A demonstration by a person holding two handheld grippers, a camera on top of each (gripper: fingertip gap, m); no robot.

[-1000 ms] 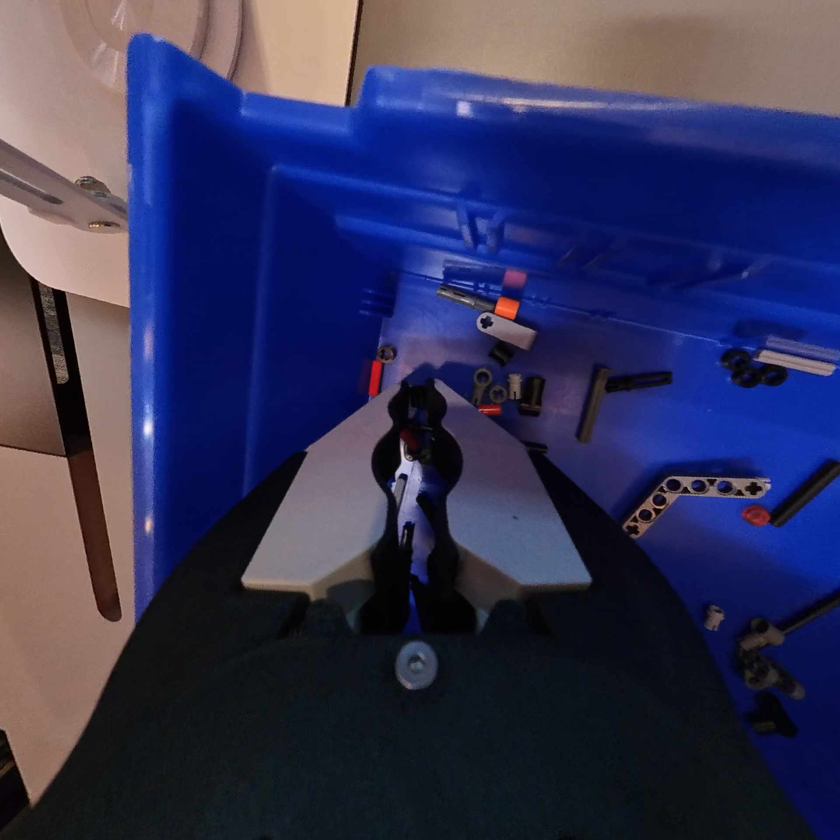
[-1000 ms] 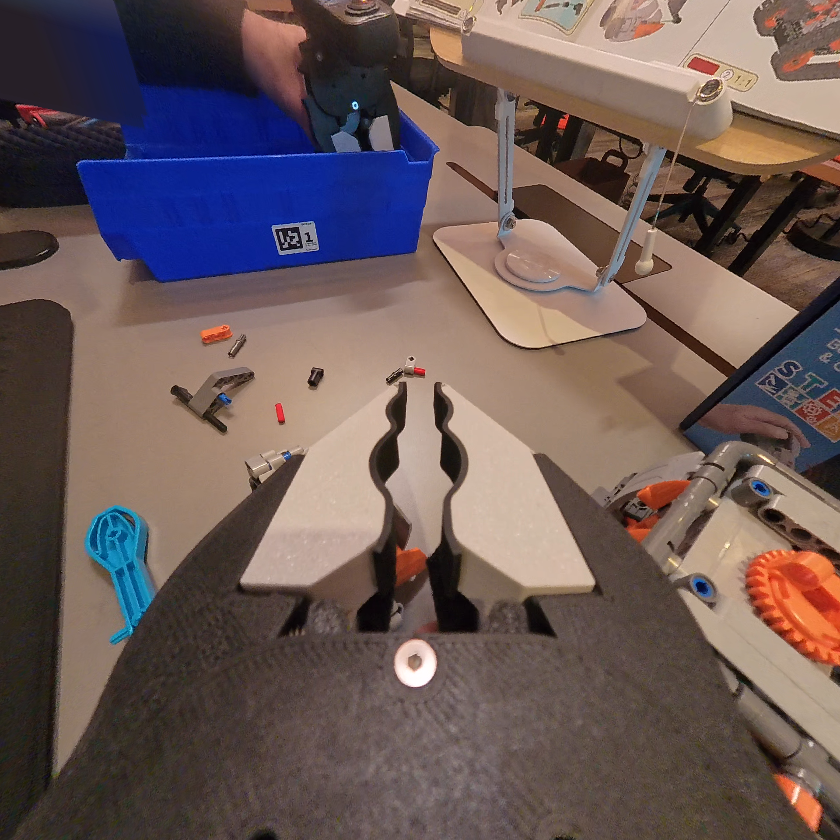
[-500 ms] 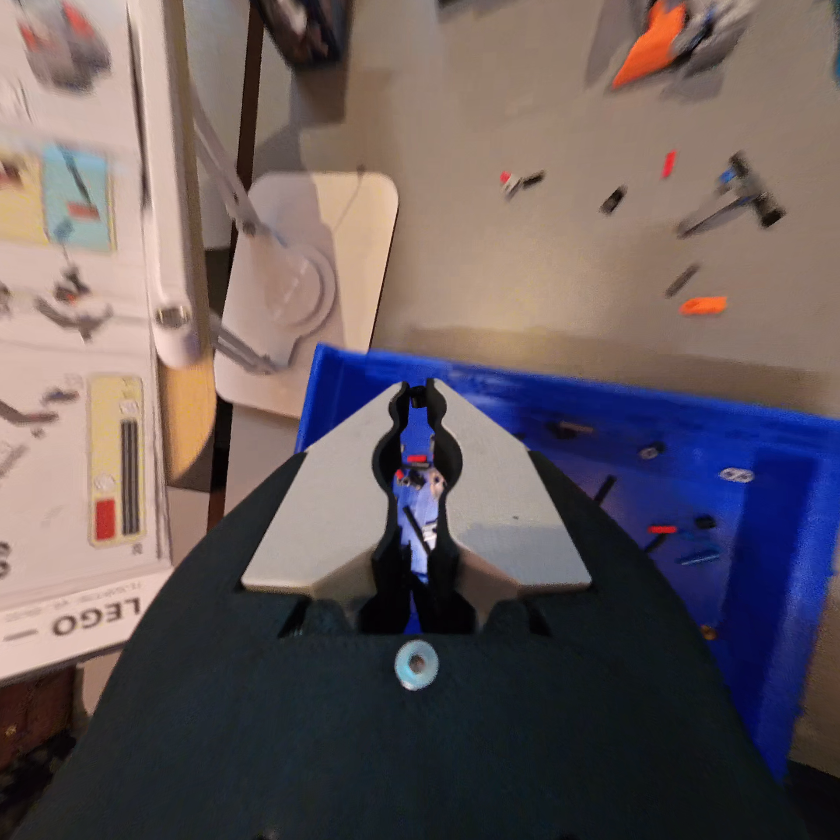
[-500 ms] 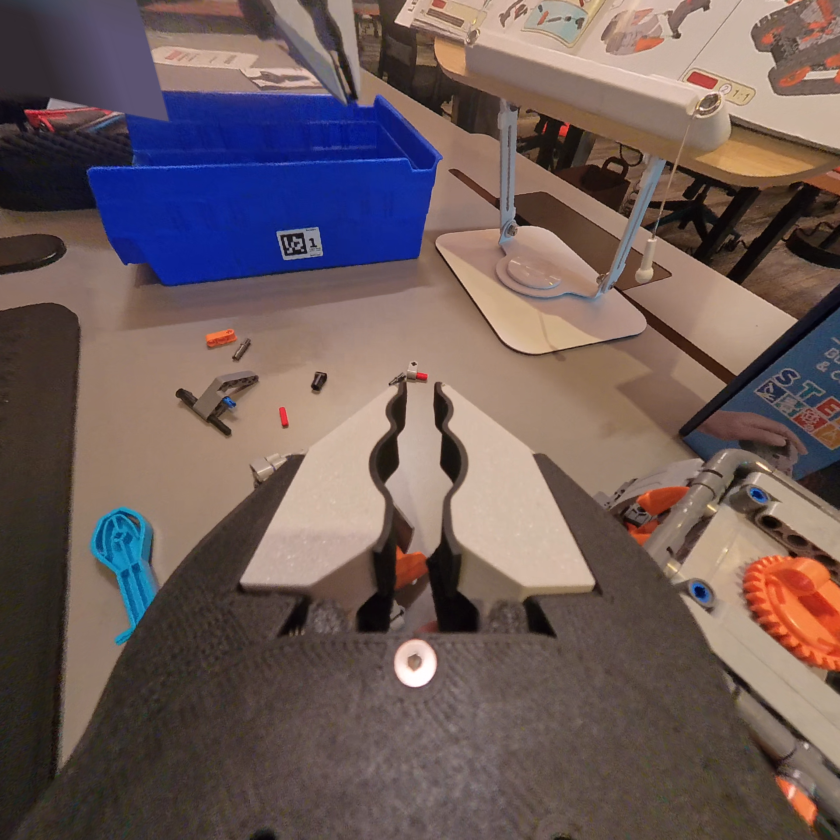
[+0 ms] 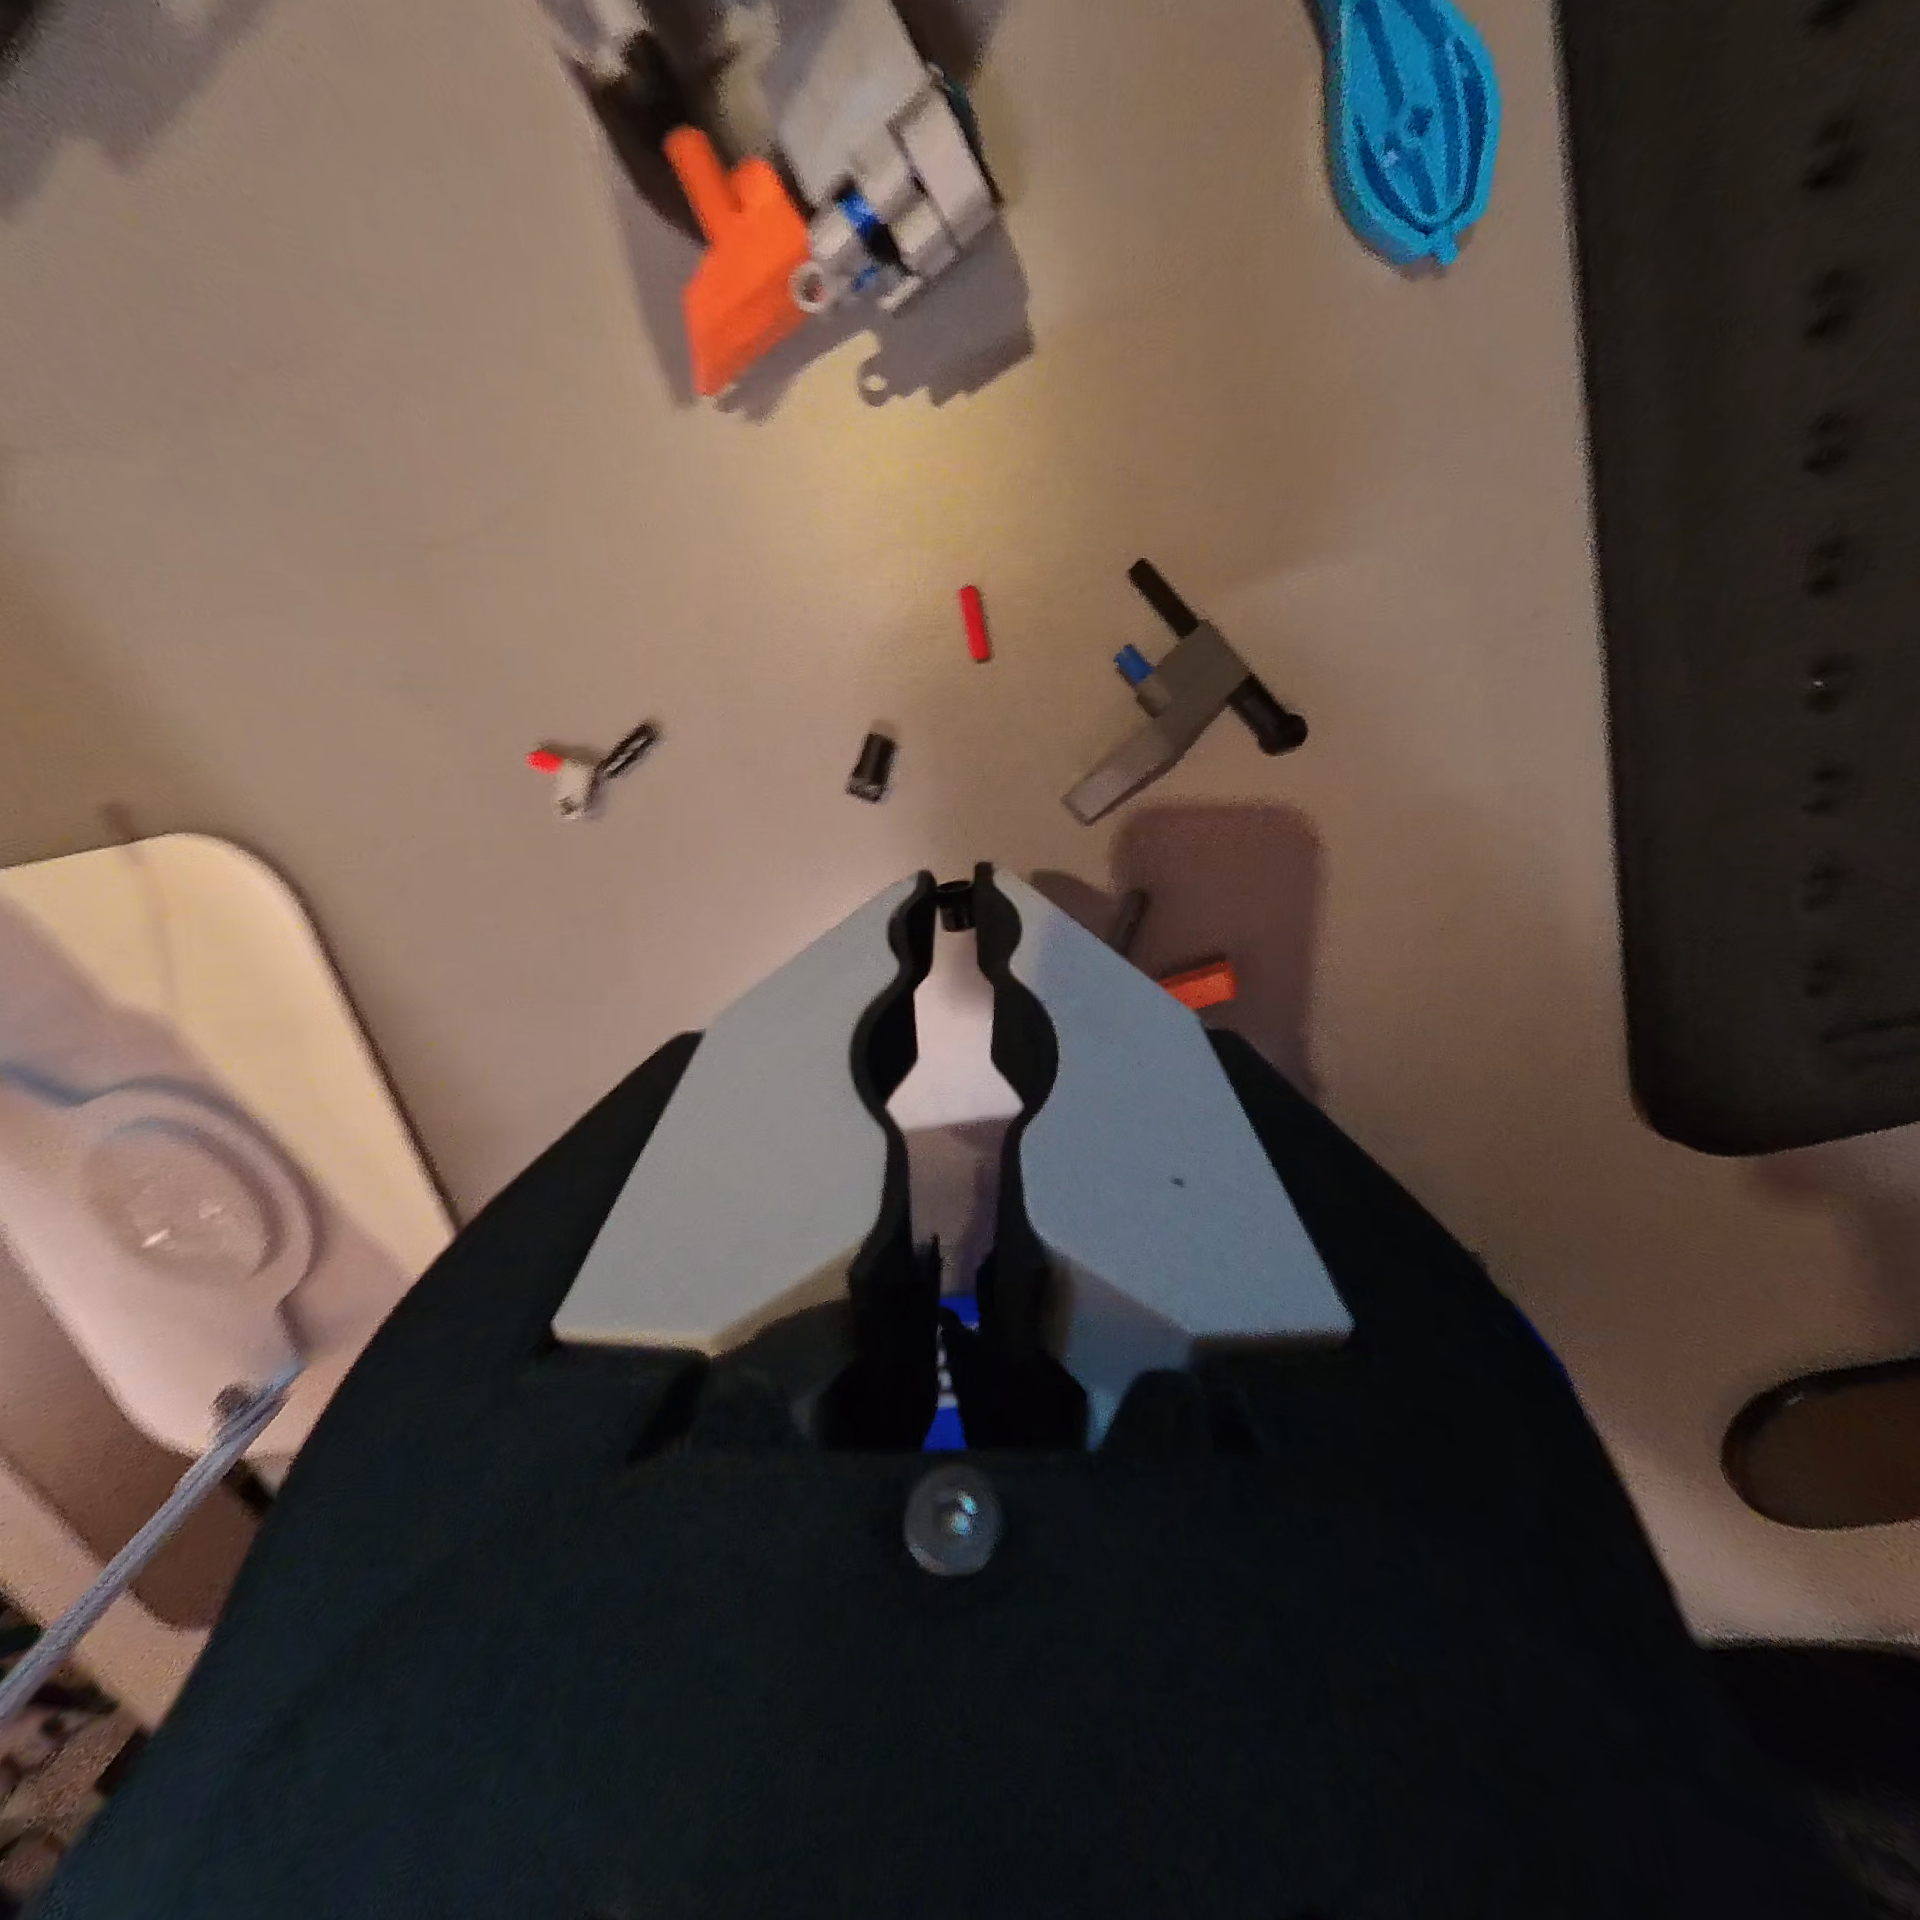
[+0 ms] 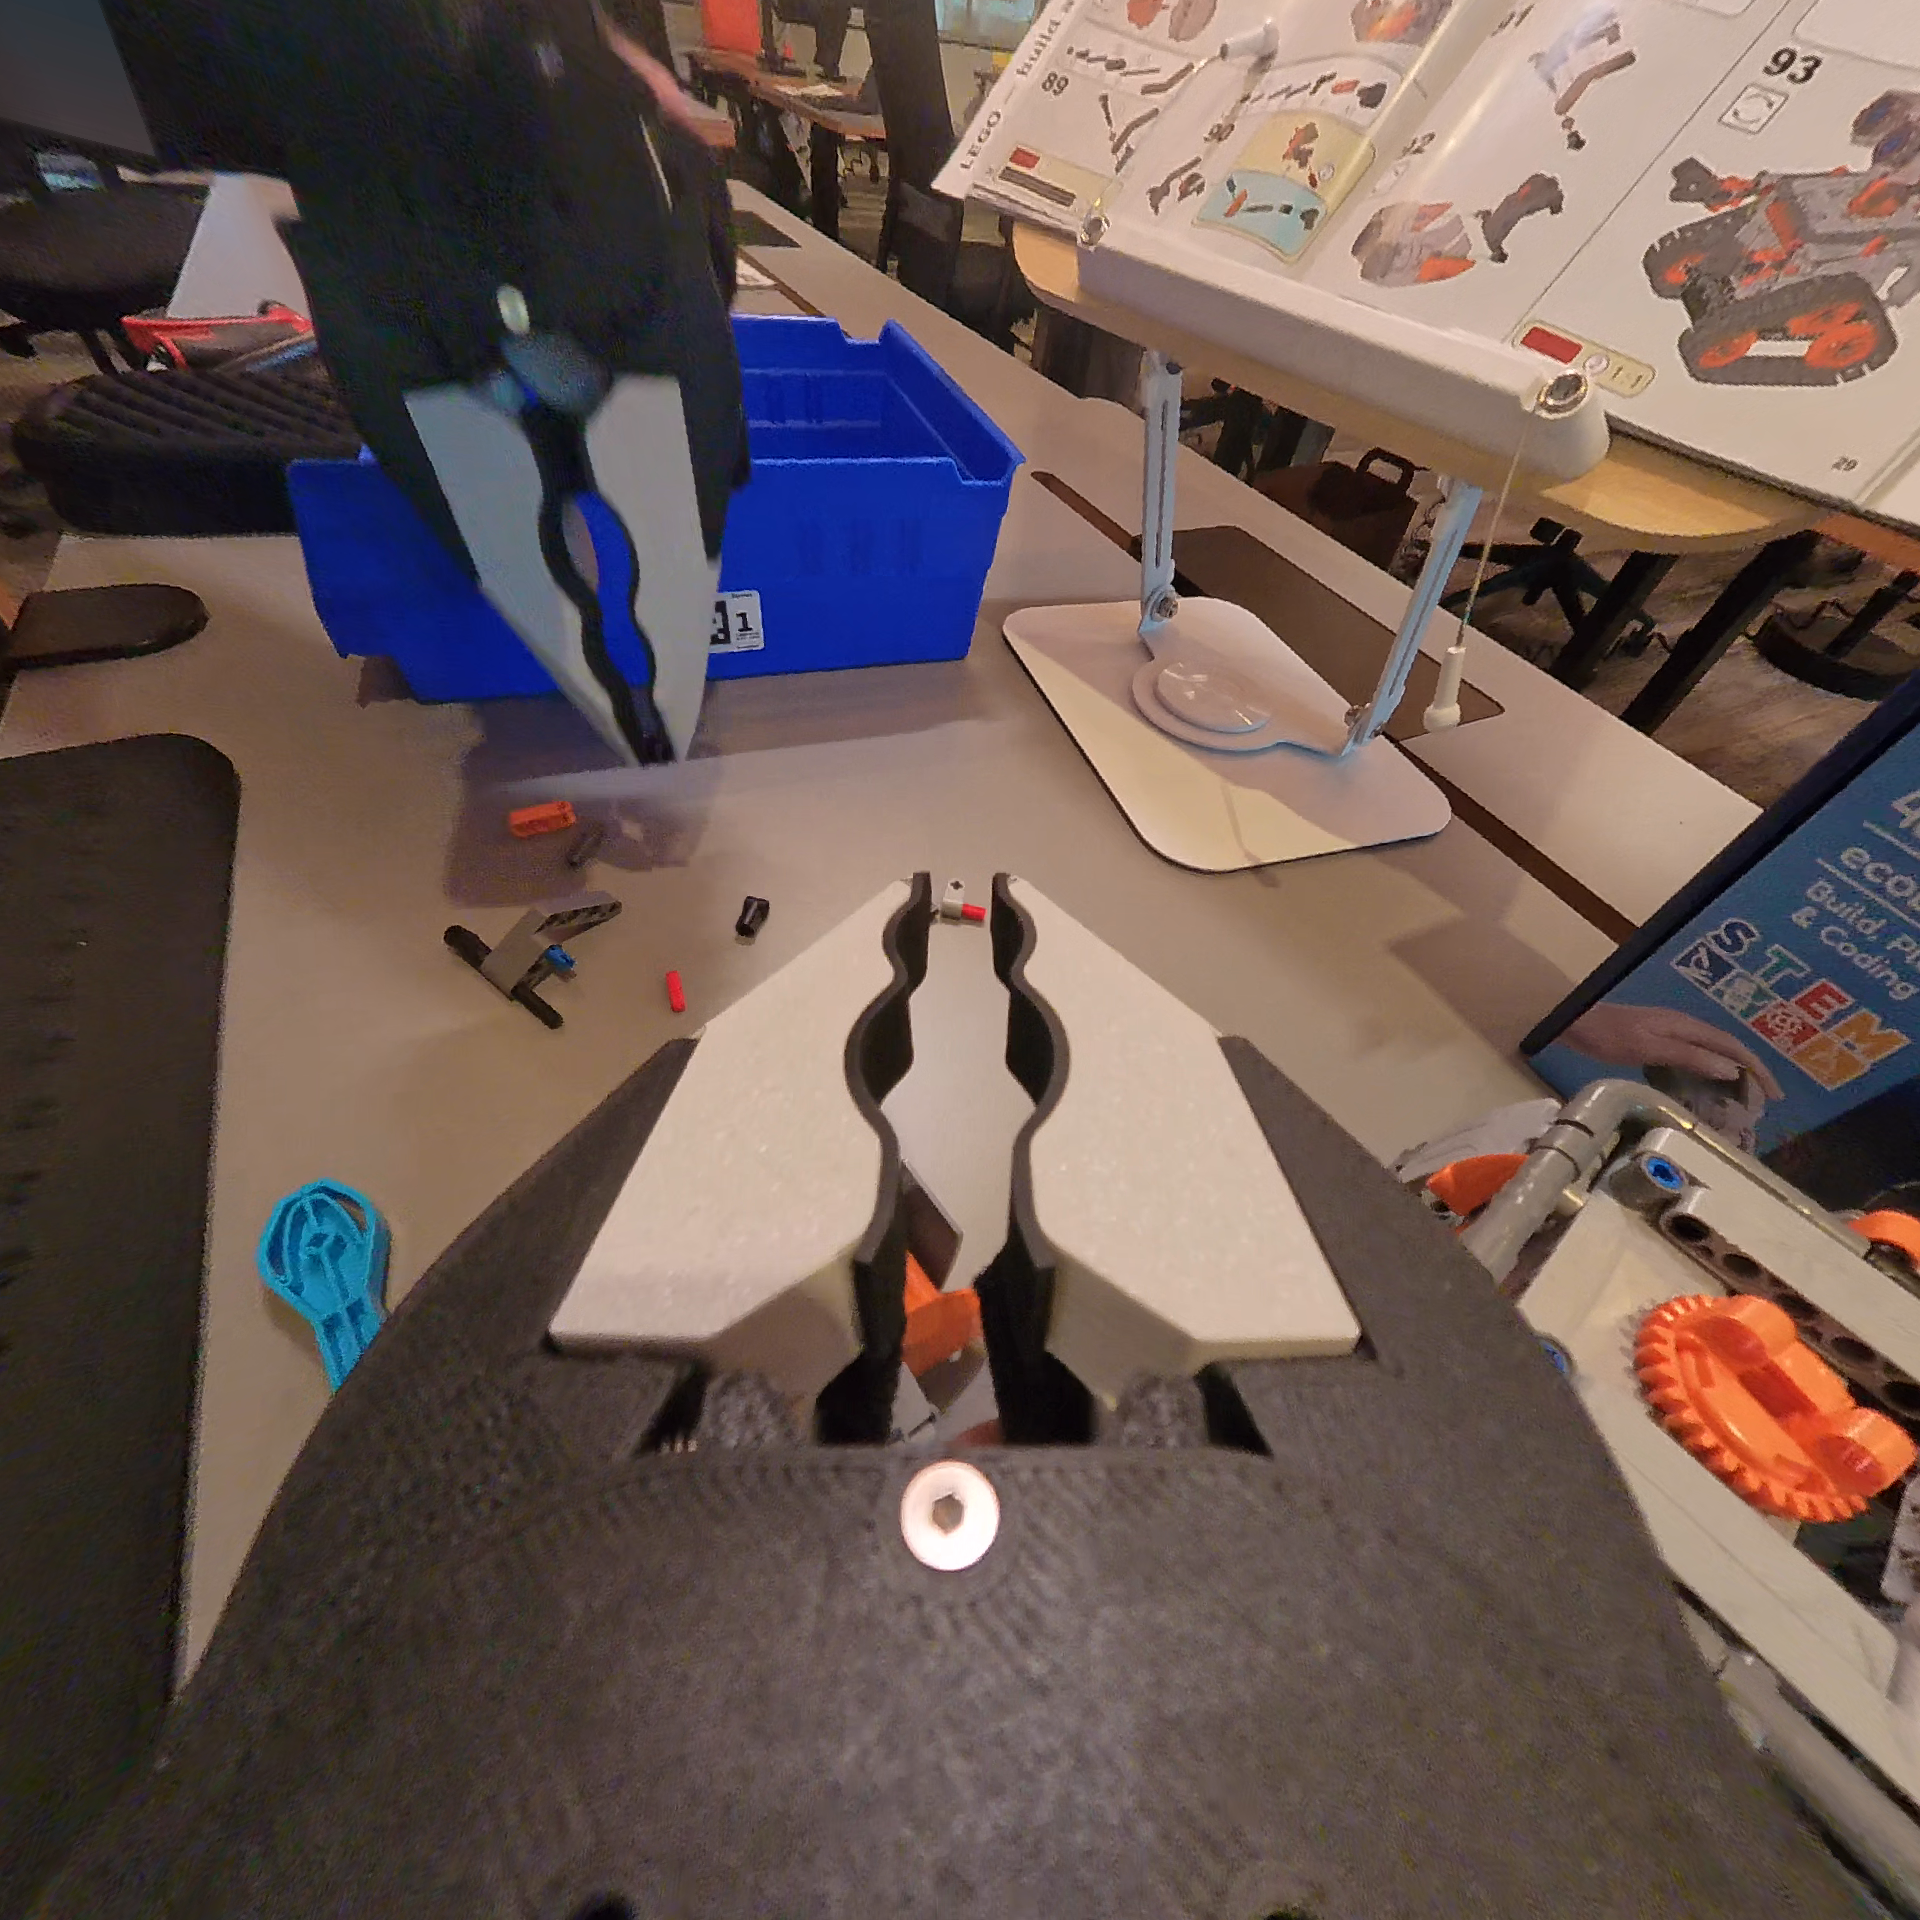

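1. A small black pin (image 5: 954, 918) is pinched at the very tips of the left claw (image 5: 952, 902), held above the worktop (image 5: 312, 520); the fingers are pressed together on it.
2. In the right wrist view the left claw (image 6: 649, 743) is seen pointing down, tips just in front of the blue bin (image 6: 862, 540), above an orange connector (image 6: 541, 819) and a short dark pin (image 6: 584, 847).
3. Loose parts are seen ahead of the left claw: a black bush (image 5: 871, 767), a red pin (image 5: 974, 623), a grey angled beam with black axle and blue pin (image 5: 1184, 707), and a small white-and-red connector (image 5: 582, 769).
4. The right claw (image 6: 954, 894) is slightly spread and nothing is gripped at its tips; the white-and-red connector (image 6: 961, 912) is seen on the worktop between its tips. Whether anything is touched cannot be told.
5. An orange part (image 6: 935, 1330) shows through the gap low between the right claw's fingers, beneath it.
6. A partly built grey model with an orange gear (image 6: 1756, 1413) sits to the right of the right claw.
7. A light-blue brick separator (image 6: 324, 1268) lies to its left, beside a black mat (image 6: 94, 1039).
8. A white book stand (image 6: 1247, 727) carrying an open instruction booklet (image 6: 1507, 187) stands to the right of the bin; a blue box (image 6: 1787, 935) stands at the right edge.
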